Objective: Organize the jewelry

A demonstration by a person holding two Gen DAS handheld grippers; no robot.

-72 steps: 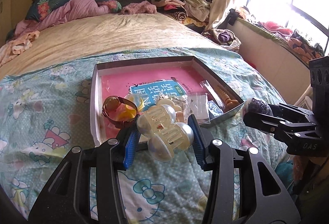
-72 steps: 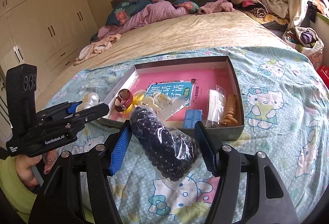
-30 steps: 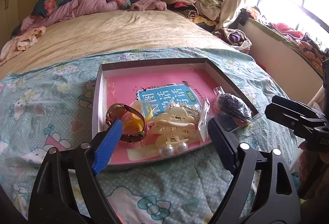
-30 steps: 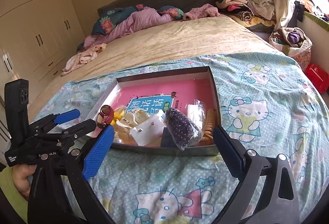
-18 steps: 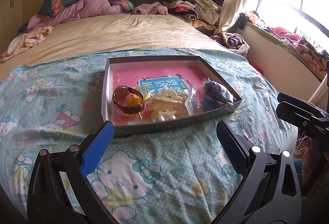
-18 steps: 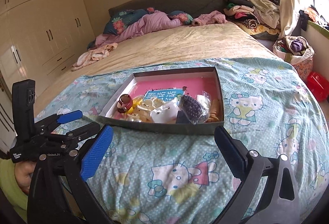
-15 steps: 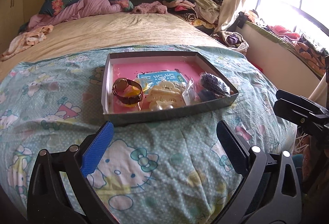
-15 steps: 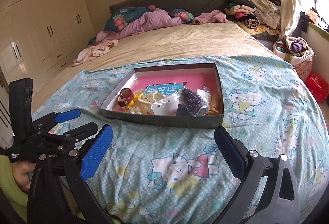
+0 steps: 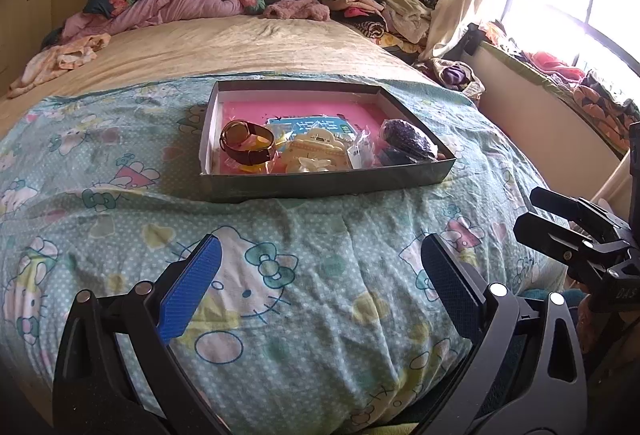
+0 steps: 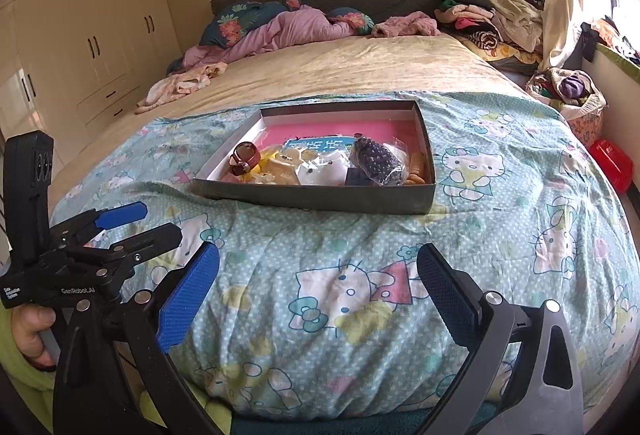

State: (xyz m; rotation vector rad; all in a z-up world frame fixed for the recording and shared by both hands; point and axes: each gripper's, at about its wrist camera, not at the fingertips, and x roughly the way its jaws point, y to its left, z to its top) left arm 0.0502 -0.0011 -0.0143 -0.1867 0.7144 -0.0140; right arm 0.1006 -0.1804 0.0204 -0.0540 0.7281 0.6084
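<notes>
Both tools (image 9: 320, 275) (image 10: 318, 277) gape empty; jewelry fills the box (image 9: 320, 183).

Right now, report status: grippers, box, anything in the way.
Left gripper open, empty. Right gripper open, empty. Box on the quilt, with watch, hair clips, bead bag inside. Nothing between grippers and box.

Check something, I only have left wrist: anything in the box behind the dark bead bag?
Observer: Yes. Right wrist shows an orange coiled piece against the box right wall, beside the bead bag.
Operator: Right gripper holding anything?
Observer: No. The right gripper is open and empty, over the quilt, short of the box.
Operator: What's holding my side?
Observer: A hand grips the left gripper by its handle.
</notes>
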